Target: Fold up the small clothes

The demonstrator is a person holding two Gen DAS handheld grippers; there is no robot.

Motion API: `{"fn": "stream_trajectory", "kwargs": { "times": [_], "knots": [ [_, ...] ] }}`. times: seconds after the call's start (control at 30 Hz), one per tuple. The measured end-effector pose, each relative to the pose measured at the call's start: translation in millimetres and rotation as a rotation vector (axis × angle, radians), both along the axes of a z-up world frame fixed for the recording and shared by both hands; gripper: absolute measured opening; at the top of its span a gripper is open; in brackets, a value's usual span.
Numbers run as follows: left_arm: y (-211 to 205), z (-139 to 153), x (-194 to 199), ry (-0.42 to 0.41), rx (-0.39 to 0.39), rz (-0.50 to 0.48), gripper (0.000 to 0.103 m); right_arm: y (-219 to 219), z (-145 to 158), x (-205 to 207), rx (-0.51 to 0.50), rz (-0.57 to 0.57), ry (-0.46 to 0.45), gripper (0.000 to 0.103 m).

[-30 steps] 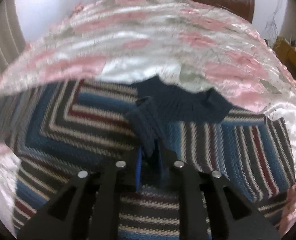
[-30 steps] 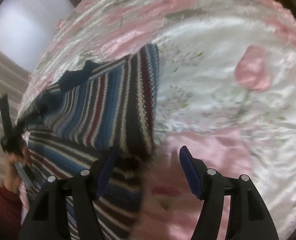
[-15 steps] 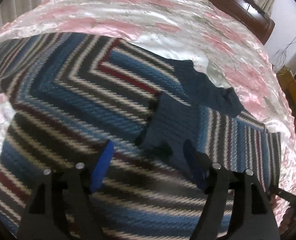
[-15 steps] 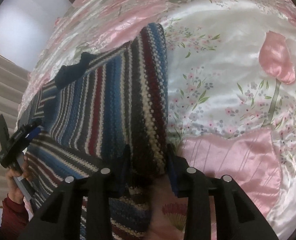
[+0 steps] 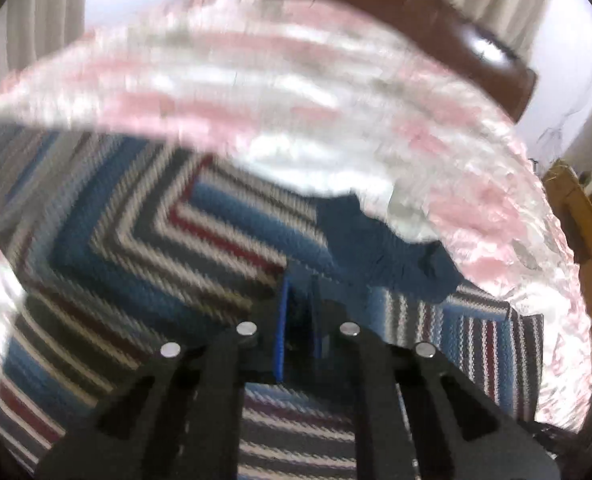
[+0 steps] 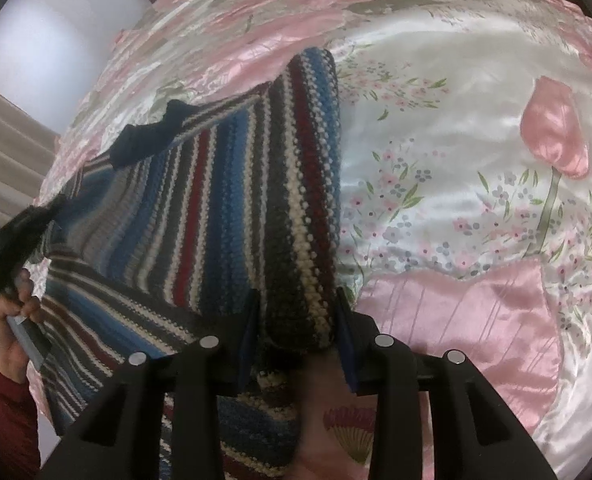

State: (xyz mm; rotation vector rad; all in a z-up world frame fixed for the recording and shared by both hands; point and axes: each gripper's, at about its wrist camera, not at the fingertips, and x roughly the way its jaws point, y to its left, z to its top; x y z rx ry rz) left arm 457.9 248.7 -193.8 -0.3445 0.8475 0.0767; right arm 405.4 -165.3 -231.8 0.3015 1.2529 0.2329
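A knitted sweater (image 5: 135, 248) striped in blue, white, dark grey and red lies on the bed, its navy collar (image 5: 380, 248) toward the headboard. My left gripper (image 5: 298, 320) is low over it. The blue pads are nearly together with dark knit between them, and the view is blurred. In the right wrist view the sweater (image 6: 223, 200) is partly doubled over. My right gripper (image 6: 298, 328) is shut on the thick folded edge nearest me. The left gripper (image 6: 3, 252) shows at the far left by the sweater's other side, held by a hand (image 6: 11, 320) in a red sleeve.
A shiny pink and white floral bedcover (image 6: 476, 152) spreads out to the right of the sweater. A dark wooden headboard (image 5: 416, 28) stands at the far end. Curtains (image 6: 3, 132) hang on the left, and wooden furniture (image 5: 576, 208) stands at the right.
My left gripper let go of the navy knit, stood open half a second ago, and is now closed low on the sweater. My right gripper went from open to shut on the folded edge.
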Motion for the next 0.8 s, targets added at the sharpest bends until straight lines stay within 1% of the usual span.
{"fn": "stream_trajectory", "kwargs": {
  "times": [0.03,0.07,0.1,0.13,0.17,0.2,0.23,0.27,0.3,0.33,0.4,0.47,0.5,0.6,0.7,0.8],
  "knots": [
    [0.1,-4.8,-1.3,0.003,0.050,-0.004,0.004,0.5,-0.8,0.3,-0.001,0.000,0.000,0.038],
    [1.2,-13.9,1.2,0.038,0.090,0.001,0.000,0.9,-1.5,0.6,-0.004,-0.002,0.002,0.038],
    [3.5,-25.8,5.8,0.088,0.135,0.016,0.000,1.0,-2.1,0.9,-0.002,-0.003,0.004,0.039],
    [8.2,-40.3,9.9,0.148,0.159,0.033,0.000,1.0,-2.4,1.3,0.000,-0.005,0.008,0.040],
    [16.3,-58.2,14.0,0.219,0.127,0.037,0.000,0.9,-2.0,1.6,0.001,-0.005,0.012,0.040],
    [22.8,-63.2,12.5,0.214,0.080,0.040,0.002,0.8,-1.1,1.7,0.002,-0.005,0.017,0.040],
    [26.2,-60.7,9.5,0.198,0.059,0.042,0.003,0.5,0.4,1.5,0.002,-0.004,0.021,0.041],
    [25.9,-57.3,6.5,0.201,0.054,0.036,0.003,0.2,2.9,0.7,-0.001,-0.002,0.023,0.041],
    [25.1,-54.1,3.5,0.202,0.049,0.030,0.016,0.3,5.5,0.0,-0.008,-0.002,0.022,0.043],
    [23.7,-50.2,-1.3,0.199,0.045,0.023,0.032,0.1,12.0,-1.9,-0.020,-0.006,0.012,0.043],
    [24.1,-33.2,-18.1,0.164,0.063,0.021,0.043,1.5,26.8,-6.0,-0.036,-0.004,-0.029,0.043],
    [16.9,-17.1,-27.3,0.121,0.072,0.010,0.047,8.4,45.1,-9.5,-0.043,0.012,-0.078,0.043],
    [10.7,-11.1,-30.6,0.106,0.061,-0.004,0.050,11.0,49.2,-9.2,-0.034,0.020,-0.087,0.043],
    [-12.0,-7.1,-21.7,0.111,0.020,-0.071,0.050,28.3,54.0,-7.2,0.013,0.061,-0.083,0.043],
    [-37.2,-17.6,-12.8,0.142,0.031,-0.128,0.050,42.6,39.8,-1.7,-0.024,0.073,-0.052,0.043],
    [-48.1,-41.0,-6.1,0.198,0.063,-0.161,0.050,42.2,15.4,2.2,-0.028,0.043,0.002,0.041]
  ]
}}
